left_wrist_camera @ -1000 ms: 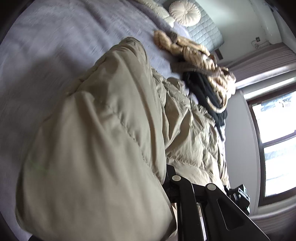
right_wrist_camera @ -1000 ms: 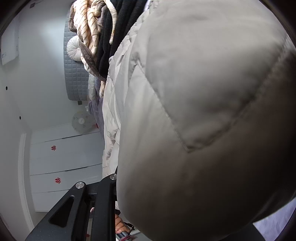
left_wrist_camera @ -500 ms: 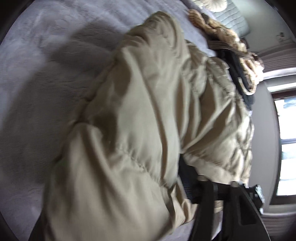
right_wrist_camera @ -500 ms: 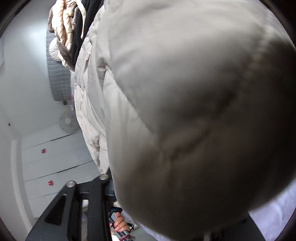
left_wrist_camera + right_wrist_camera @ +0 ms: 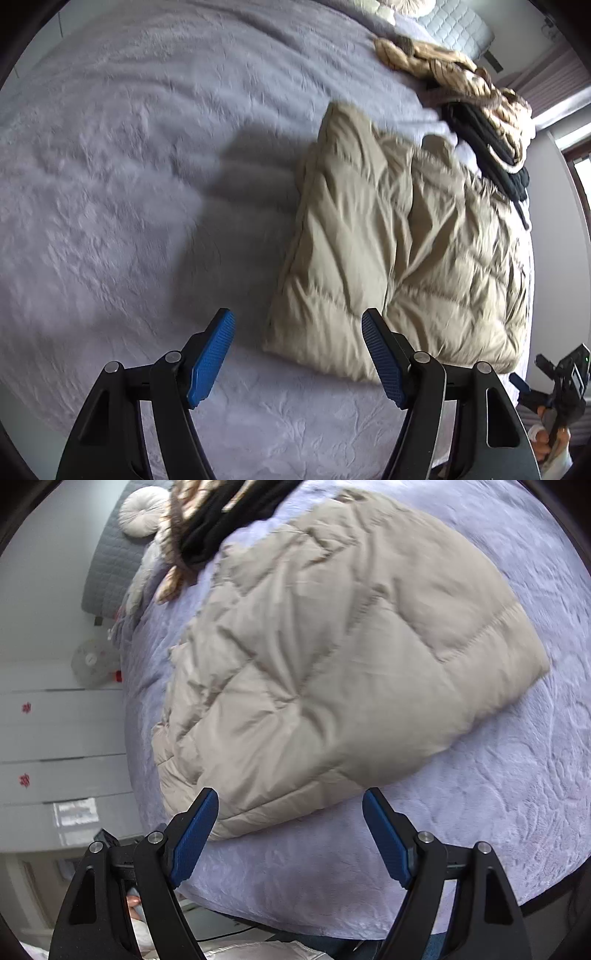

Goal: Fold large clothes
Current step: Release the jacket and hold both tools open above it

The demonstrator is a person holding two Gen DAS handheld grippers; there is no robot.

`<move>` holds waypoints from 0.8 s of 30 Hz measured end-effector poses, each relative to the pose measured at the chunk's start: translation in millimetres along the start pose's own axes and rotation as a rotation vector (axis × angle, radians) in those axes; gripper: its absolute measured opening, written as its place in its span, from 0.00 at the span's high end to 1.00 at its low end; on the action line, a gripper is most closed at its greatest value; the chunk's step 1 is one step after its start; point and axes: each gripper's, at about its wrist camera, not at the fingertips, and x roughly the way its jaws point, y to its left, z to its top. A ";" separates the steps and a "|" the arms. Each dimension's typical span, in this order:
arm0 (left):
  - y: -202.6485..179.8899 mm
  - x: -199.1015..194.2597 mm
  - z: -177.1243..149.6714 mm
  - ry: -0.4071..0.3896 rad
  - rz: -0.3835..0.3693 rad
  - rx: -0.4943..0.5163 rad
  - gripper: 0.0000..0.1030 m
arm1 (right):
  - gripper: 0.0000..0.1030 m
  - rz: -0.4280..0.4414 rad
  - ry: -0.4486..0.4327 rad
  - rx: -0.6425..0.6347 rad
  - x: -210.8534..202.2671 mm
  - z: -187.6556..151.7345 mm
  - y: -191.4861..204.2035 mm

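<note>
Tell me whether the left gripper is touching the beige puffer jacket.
Apart. The left wrist view shows the left gripper open, its blue pads bare, with purple bedspread visible between them and the beige puffer jacket.

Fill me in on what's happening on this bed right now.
A person with a gripper in each hand is folding clothes on a bed with a lavender bedspread. The beige puffer jacket lies folded on it. The left gripper and right gripper both hang open just short of the jacket, holding nothing. A heap of other clothes waits beyond it, near the headboard.
</note>
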 end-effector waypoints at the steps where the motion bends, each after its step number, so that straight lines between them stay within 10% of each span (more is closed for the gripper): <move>1: -1.6 0.1 3.5 -0.003 0.001 -0.003 0.28 | 0.19 0.005 0.000 -0.013 8.2 0.1 7.4; 4: -10.4 3.2 11.2 -0.026 0.018 0.022 0.01 | 0.19 -0.005 0.016 -0.064 19.1 -2.5 23.0; 24: -32.7 39.2 39.4 -0.022 0.116 0.159 0.01 | 0.00 -0.296 0.064 -0.330 57.9 -4.5 84.6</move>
